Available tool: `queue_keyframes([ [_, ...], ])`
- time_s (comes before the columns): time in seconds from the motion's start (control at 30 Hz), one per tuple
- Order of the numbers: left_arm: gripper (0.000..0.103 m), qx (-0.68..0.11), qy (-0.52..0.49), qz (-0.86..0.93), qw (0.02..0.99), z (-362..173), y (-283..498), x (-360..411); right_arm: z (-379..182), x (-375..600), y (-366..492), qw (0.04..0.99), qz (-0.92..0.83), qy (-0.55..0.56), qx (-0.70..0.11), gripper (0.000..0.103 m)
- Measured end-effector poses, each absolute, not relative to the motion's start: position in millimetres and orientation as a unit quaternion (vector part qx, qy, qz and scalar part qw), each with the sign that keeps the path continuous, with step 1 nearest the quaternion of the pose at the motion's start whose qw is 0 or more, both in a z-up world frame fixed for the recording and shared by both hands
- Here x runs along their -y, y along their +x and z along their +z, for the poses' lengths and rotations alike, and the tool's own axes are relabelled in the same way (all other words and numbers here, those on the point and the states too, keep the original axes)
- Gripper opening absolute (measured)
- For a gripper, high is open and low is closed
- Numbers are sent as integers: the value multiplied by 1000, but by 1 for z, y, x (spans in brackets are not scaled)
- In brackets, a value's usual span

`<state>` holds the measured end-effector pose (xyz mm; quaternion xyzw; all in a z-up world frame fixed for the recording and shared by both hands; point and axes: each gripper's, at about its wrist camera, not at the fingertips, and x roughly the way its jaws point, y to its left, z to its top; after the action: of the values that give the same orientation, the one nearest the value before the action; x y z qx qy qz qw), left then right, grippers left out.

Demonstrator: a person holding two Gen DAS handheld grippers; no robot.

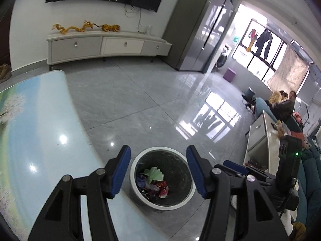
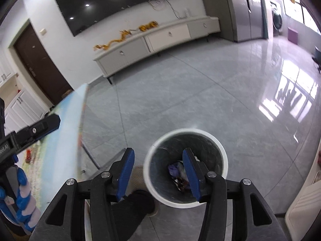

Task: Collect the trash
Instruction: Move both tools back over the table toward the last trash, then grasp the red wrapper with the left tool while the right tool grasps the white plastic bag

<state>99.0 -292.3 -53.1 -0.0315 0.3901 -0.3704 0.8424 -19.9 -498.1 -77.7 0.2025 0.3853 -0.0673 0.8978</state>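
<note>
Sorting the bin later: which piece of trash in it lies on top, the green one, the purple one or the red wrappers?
The green crumpled paper lies uppermost in the trash bin; purple scrap and red wrappers sit lower.

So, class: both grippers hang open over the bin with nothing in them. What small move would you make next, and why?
Probably swing the left gripper back over the table to look for more trash. Both it and the right gripper are open and empty above the bin, where wrappers already lie, so there is nothing left to drop.
</note>
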Motion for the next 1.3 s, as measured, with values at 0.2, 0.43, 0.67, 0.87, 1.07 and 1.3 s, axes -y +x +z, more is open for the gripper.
queue_keyframes([
  [0.2,56,-366,-36,-341,865,-34,78,215,-40,457,-20,915,-42,182,-357,50],
  [0.43,56,-323,-50,-284,902,-19,54,99,-6,391,-11,927,-9,142,-347,53],
  [0.67,56,-310,-81,-190,928,-28,45,-26,5,327,18,926,52,118,-356,56],
  [0.87,56,-325,-99,-104,935,-51,48,-111,-14,274,63,911,108,103,-384,57],
  [1.07,56,-353,-96,-77,928,-72,78,-140,-37,227,105,892,149,76,-419,58],
  [1.3,56,-369,-42,-111,922,-87,143,-117,-61,177,169,868,200,77,-448,73],
])
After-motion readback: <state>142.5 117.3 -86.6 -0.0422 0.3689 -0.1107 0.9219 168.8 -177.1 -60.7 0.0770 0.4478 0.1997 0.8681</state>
